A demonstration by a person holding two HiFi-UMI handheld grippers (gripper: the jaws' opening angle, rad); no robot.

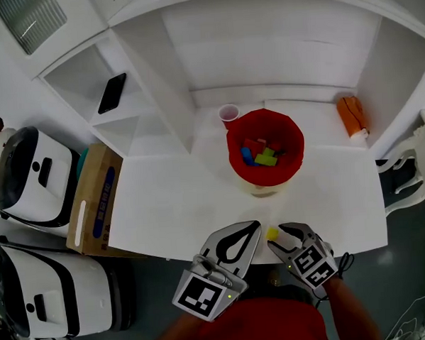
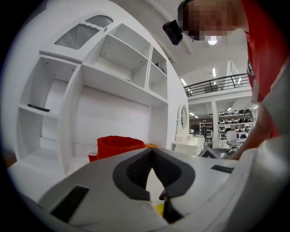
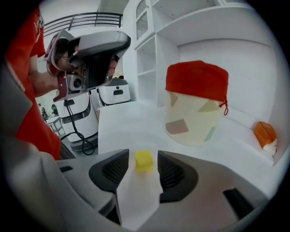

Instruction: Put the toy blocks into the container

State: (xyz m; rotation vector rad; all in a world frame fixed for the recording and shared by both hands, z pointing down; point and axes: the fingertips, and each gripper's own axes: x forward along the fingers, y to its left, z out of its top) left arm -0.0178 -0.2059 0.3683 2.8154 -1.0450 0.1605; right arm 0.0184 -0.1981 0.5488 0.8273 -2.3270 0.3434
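Note:
A small yellow block (image 1: 272, 234) lies on the white table (image 1: 171, 203) near its front edge. My right gripper (image 1: 280, 239) is open around it. In the right gripper view the block (image 3: 144, 161) sits between the two dark pads (image 3: 113, 170) with a gap on each side. My left gripper (image 1: 252, 229) hovers just left of it, shut, with nothing held; its tips (image 2: 152, 152) meet. Further back stands the red-lined container (image 1: 232, 147) with blue, green and red blocks (image 1: 265, 158) inside. It also shows as a cream and red basket (image 3: 195, 106).
A small red cup (image 1: 229, 113) stands behind the container on the left. An orange object (image 1: 352, 114) lies at the back right. White shelves hold a phone (image 1: 112, 93). A cardboard box (image 1: 93, 200) and white machines (image 1: 35, 178) stand left of the table.

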